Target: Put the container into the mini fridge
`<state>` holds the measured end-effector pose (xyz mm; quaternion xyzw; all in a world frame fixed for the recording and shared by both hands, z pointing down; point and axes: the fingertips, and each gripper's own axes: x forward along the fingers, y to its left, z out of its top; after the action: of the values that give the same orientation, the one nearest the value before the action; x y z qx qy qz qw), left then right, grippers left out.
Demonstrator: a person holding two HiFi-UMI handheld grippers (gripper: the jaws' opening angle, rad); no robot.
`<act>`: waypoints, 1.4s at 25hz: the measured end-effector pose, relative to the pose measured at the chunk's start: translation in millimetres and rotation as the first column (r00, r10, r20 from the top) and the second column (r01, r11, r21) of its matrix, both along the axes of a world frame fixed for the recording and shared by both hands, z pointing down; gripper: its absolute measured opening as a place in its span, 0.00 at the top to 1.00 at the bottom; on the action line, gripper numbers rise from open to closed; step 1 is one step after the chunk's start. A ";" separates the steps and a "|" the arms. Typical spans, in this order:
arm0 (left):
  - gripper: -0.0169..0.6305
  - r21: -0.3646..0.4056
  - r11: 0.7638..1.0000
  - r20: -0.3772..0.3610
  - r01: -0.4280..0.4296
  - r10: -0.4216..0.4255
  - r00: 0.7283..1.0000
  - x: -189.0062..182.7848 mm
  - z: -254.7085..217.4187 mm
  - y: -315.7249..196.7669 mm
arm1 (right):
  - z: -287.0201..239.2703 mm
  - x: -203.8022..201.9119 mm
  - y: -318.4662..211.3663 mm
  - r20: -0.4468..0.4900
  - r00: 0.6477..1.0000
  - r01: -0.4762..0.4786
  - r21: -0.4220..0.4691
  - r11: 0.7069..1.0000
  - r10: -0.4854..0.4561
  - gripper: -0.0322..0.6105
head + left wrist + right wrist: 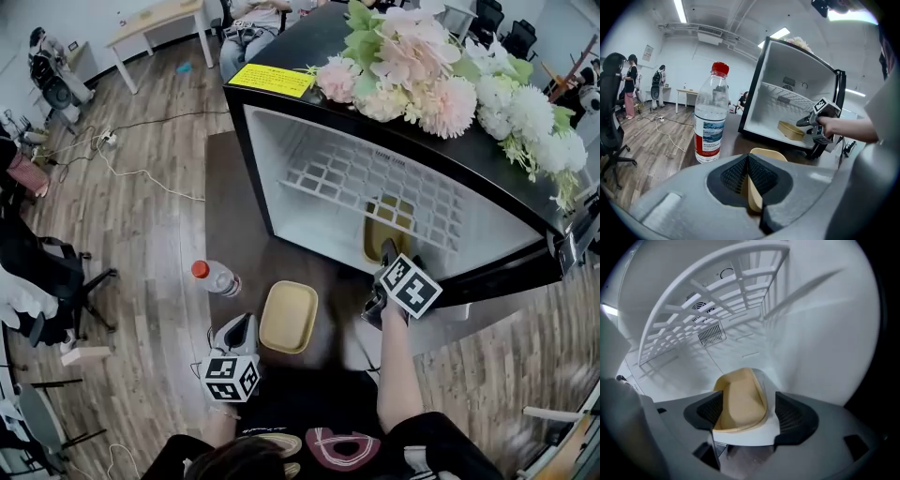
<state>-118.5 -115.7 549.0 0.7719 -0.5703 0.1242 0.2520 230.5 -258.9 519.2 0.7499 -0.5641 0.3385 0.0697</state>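
The container (389, 230) (792, 130) (740, 401) is a tan, open-topped box with rounded corners. It lies flat on the floor of the mini fridge (272, 169) (797, 70) (825, 333), close to the front edge of that floor and toward its right side, below the white wire shelf (375, 183) (717, 301). Its long axis runs from the fridge's opening toward the back wall, its open side faces up, and one short end points out at the opening.

The right claw (387, 248) (799, 124) (746, 411) reaches in over that short end, angled downward. Its jaws stand wide, one on each side of the container's near end, and the pads do not press on it.

In front of the opening, near the front edge of the dark surface (225, 206) (731, 145), lies a shallow tan tray (289, 317) (768, 153), its long axis also pointing toward the fridge. The left claw (242, 328) (749, 180) is closed tight on the tray's near rim, a thin tan edge pinched between the pads.

A water bottle (217, 277) (711, 119) with a red cap stands upright near the left edge of the surface, just beside the tray and apart from it.

On the fridge's black top sit a bunch of pink and white flowers (441, 75) and a yellow label (272, 80).
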 end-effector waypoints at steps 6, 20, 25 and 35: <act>0.96 0.015 1.000 0.003 -0.023 0.023 1.000 4.9 -4.9 3.6 | -10.2 -12.9 23.0 -0.026 0.990 0.139 0.016 0.990 -0.138 0.42; 0.96 -0.029 0.999 -0.033 -0.014 0.013 0.999 0.0 2.7 16.4 | -10.4 -40.5 74.8 -0.086 0.946 0.323 0.122 0.939 -0.314 0.52; 0.96 -0.075 0.997 -0.012 -0.008 0.007 1.000 1.7 11.1 22.9 | -1.3 -49.3 93.0 -0.109 0.935 0.348 0.089 0.933 -0.338 0.56; 0.76 -0.204 0.978 0.008 -0.039 0.041 0.999 8.7 35.0 35.0 | 10.2 -66.3 113.2 -0.109 0.917 0.390 0.055 0.919 -0.383 0.56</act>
<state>-109.8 -80.7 583.9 0.7526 -0.5406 0.1918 0.3234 164.1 -145.6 529.3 0.6412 -0.7094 0.2602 0.1339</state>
